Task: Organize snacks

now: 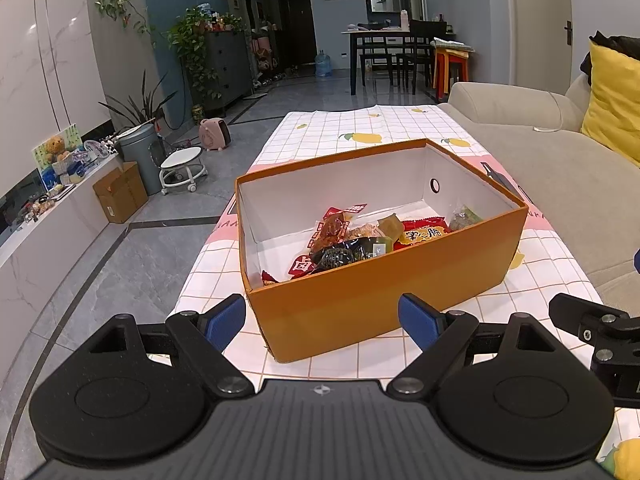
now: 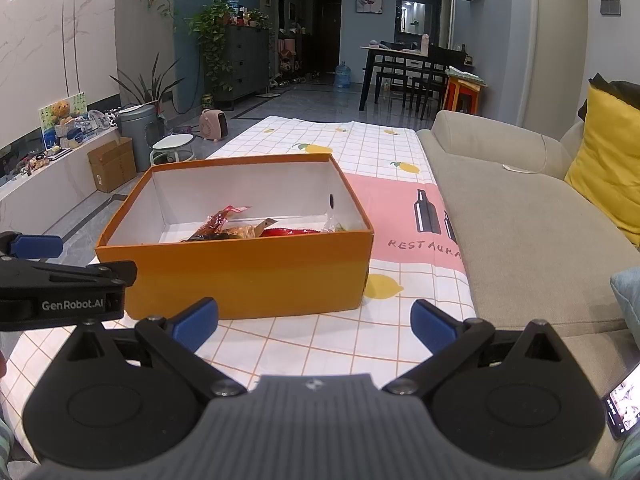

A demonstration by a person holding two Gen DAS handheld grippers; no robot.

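Dim cool indoor light, sharp focus, fisheye-curved dark corners

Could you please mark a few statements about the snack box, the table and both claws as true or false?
1. The orange box has its lid on. False: it is open, and its white inside shows.
2. Snack packets lie inside the box. True.
3. The left claw grips a red packet. False: its jaws stand open and hold nothing.
4. The right claw is open and hangs short of the box. True.
5. The box stands on bare wood. False: it stands on a checked tablecloth printed with lemons.
6. A sofa with a yellow cushion runs along the table's right side. True.
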